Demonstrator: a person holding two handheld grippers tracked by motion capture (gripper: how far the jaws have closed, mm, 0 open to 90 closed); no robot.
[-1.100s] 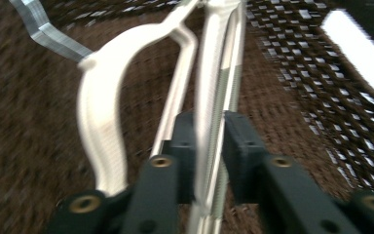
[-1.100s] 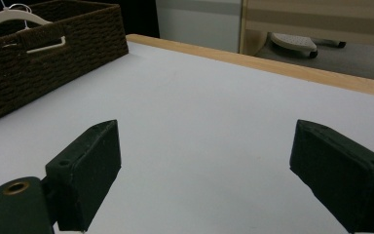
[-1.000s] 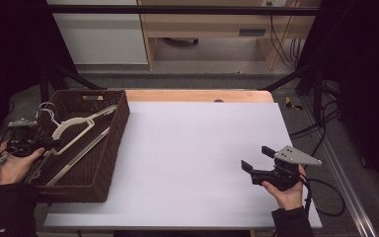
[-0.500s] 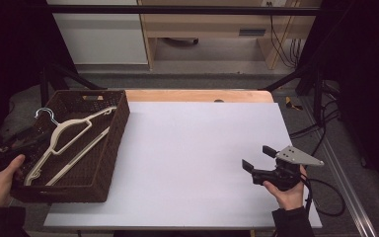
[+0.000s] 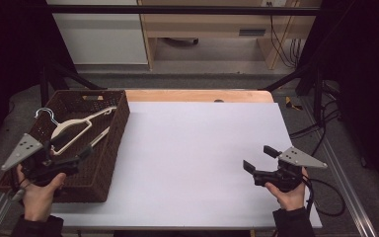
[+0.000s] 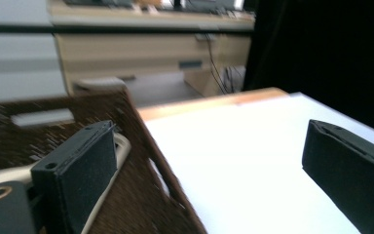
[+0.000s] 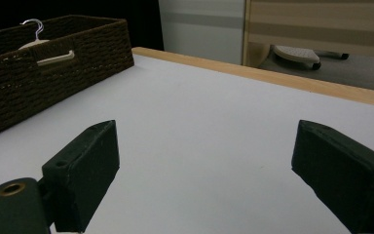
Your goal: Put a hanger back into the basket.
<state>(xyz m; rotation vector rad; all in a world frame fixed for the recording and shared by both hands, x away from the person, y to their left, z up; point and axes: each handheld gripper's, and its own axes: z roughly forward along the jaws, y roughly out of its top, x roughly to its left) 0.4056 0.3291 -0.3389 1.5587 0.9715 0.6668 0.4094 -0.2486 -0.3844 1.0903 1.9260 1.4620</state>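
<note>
The black fingers (image 6: 75, 168) of the left gripper (image 5: 71, 152) stand spread wide with nothing between them, poised over the near right part of the dark brown woven wicker basket (image 5: 111, 148), just above the cream-coloured hanger with a silver wire hook (image 5: 74, 128) that lies inside it. In the left gripper view one finger sits right against a pale arm of the hanger, though I cannot tell whether it touches. The hanger looks light and stiff, probably smooth wood or plastic, so it may slip in the pads; the best hold seems to be across one flat arm or near the neck below the hook, not on the thin wire, which would likely twist. It lies tilted, hook toward the far left corner, its long arms crossing the basket, so it could catch on the wall when lifted. The basket holds at least this hanger; whether a second lies beneath it is hard to tell. The right gripper (image 5: 259, 167) rests low over the white table (image 5: 192, 158), well apart, its fingers (image 7: 85, 168) likewise spread and empty.
</note>
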